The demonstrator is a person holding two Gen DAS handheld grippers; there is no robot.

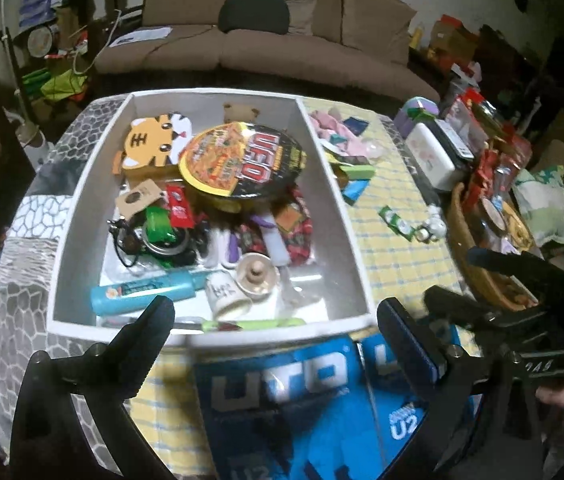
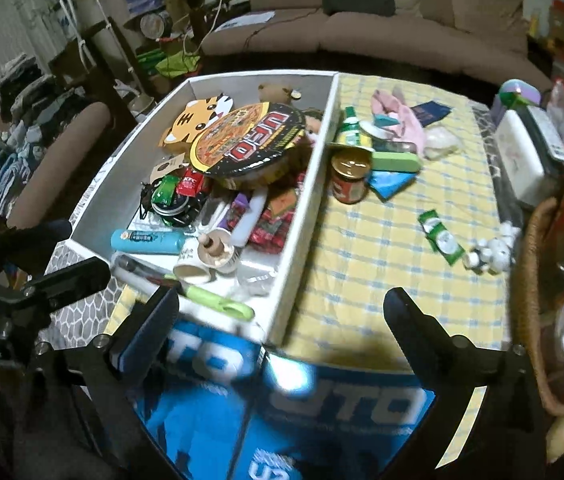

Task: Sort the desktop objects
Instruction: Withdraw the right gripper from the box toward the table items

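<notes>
A white box (image 1: 77, 216) (image 2: 306, 216) on the table holds a UFO noodle bowl (image 1: 241, 162) (image 2: 249, 144), a tiger card, a blue tube (image 1: 141, 292), a green pen (image 2: 217, 302) and several small items. A blue UTO box (image 1: 294, 404) (image 2: 322, 412) lies on the table just before it. My left gripper (image 1: 277, 328) is open over the blue box at the white box's near wall. My right gripper (image 2: 282, 312) is open over the same blue box. Loose on the yellow cloth are a red jar (image 2: 349, 178), a green packet (image 2: 440, 238) and a small white figure (image 2: 490, 254).
A wicker basket (image 1: 468, 248) (image 2: 530, 280) full of things stands at the right. A white case (image 2: 520, 160) and a pink cloth (image 2: 398, 116) lie further back. A brown sofa (image 1: 282, 28) is behind the table.
</notes>
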